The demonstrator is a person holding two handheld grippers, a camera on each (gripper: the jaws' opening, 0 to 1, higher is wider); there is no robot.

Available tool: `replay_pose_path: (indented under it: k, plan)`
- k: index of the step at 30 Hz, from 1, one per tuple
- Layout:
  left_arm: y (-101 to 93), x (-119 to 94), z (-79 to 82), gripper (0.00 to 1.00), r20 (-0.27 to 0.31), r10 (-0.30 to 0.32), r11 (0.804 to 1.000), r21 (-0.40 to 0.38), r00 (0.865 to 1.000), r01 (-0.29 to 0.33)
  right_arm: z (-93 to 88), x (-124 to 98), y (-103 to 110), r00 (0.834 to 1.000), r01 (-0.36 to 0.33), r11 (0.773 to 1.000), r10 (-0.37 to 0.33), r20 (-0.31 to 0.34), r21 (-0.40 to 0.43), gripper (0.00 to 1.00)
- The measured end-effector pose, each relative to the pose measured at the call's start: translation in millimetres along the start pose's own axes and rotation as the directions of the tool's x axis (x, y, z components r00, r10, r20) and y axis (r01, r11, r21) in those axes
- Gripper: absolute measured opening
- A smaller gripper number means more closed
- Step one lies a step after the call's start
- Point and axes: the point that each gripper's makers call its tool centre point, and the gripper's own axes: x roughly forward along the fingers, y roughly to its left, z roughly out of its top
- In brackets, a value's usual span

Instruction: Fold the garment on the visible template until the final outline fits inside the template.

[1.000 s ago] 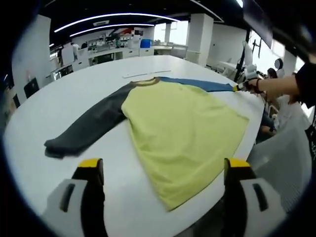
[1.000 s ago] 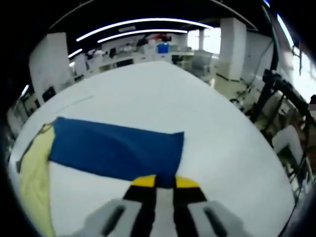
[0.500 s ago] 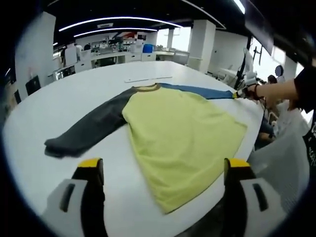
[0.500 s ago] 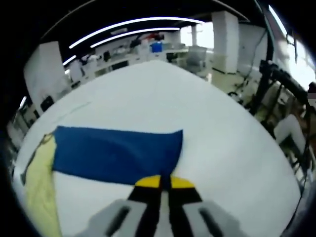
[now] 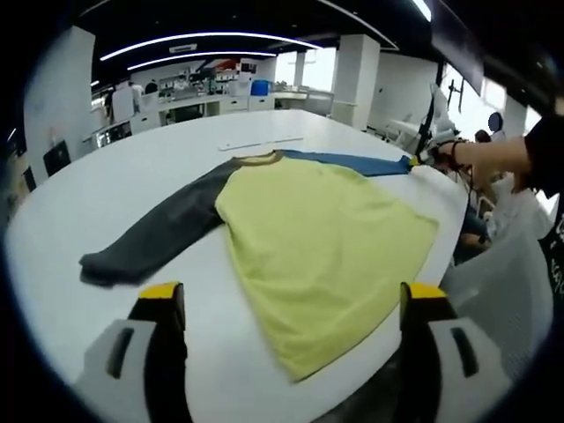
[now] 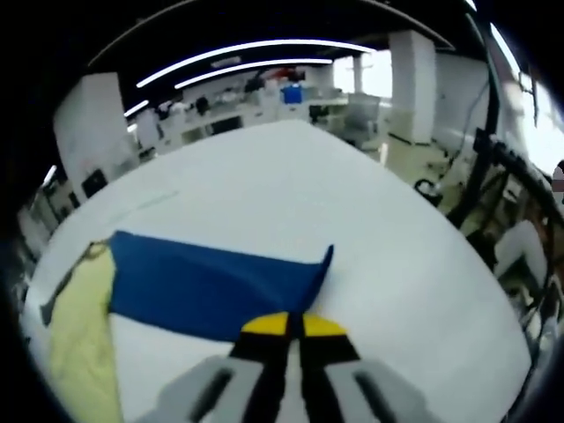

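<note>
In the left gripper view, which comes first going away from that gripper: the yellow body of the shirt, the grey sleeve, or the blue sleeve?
1. Yellow body: nearest, its hem lying between the jaws.
2. Grey sleeve: out to the left; its cuff is only a little beyond the hem.
3. Blue sleeve: farthest, upper right, its end at the right gripper.

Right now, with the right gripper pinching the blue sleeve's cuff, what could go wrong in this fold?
The right gripper holds only the cuff edge of the blue sleeve, so the cloth may slip out when lifted. The yellow shirt body hangs over the edge of the white table, so a pull could drag it further off. The left gripper is open and pins nothing, so the whole garment may slide.
</note>
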Motion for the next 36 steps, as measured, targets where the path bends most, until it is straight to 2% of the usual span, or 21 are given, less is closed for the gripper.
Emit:
replay_pose_path:
  k: [4,10,14,24,32,36]
  plan:
    - [0.2,0,0.9,0.99,0.003,-0.007,1.0,0.005,1.0,0.007,9.2,-6,13,1.0,-0.025,1.0,0.025,0.013,-0.008,0.0]
    - [-3.2,-1,1.7,0.98,0.015,-0.026,1.0,0.007,1.0,0.026,15.5,-18,46,0.997,-0.066,0.998,0.066,0.03,-0.019,0.0]
    - [-2.2,-2,1.4,0.98,0.016,-0.022,1.0,0.016,1.0,0.021,20.5,-15,54,0.995,-0.089,0.996,0.09,0.036,-0.027,0.0]
    - [3.8,-4,0.7,0.96,0.025,-0.006,1.0,0.018,1.0,0.006,25.8,-18,100,0.987,-0.153,0.987,0.155,0.037,-0.048,0.0]
    - [9.2,-6,-0.3,0.95,0.028,0.012,1.0,0.018,1.0,-0.013,27.6,-19,139,0.975,-0.218,0.973,0.221,0.026,-0.081,0.0]
    - [6.5,-7,-1.4,0.94,0.021,0.002,1.0,0.02,1.0,-0.003,31.2,-16,155,0.968,-0.249,0.963,0.251,0.015,-0.102,0.0]
